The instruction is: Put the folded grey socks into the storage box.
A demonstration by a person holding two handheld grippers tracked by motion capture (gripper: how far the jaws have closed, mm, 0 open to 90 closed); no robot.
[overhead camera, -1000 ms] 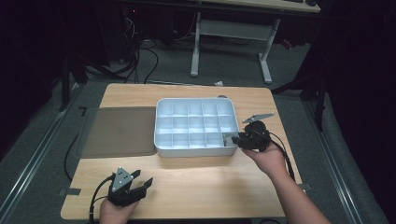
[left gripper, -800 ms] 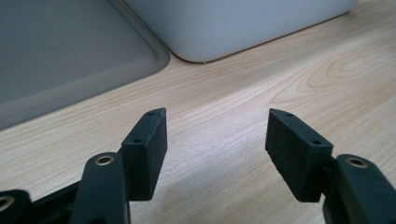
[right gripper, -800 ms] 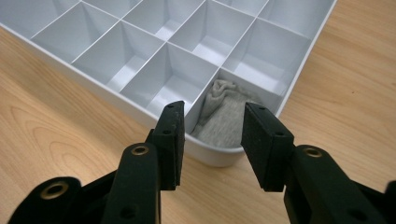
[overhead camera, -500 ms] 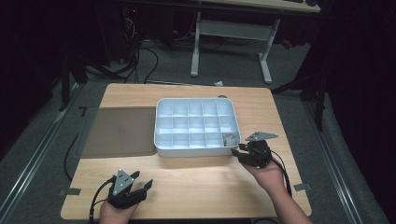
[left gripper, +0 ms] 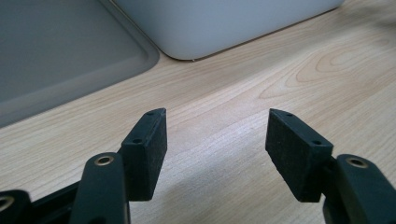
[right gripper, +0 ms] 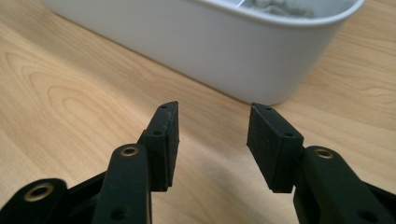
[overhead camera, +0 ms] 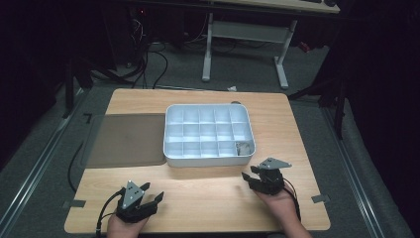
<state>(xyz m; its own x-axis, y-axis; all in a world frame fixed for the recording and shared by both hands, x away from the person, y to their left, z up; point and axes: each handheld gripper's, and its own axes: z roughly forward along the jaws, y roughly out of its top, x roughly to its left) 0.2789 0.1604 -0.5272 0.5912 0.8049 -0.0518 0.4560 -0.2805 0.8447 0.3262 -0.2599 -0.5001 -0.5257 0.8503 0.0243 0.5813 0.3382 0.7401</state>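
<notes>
Near the white compartment tray, flanked left by a grey mat, the right gripper and left gripper are seen released, the right's jaws just widened around nothing.

white tray, grey item inside, grey-brown mat, pale wood-grain table, black tools.

A light wooden bench stands on grey carpet. Beyond the bench, a white-legged desk sits in dim light, with dark cables left of its legs.
</notes>
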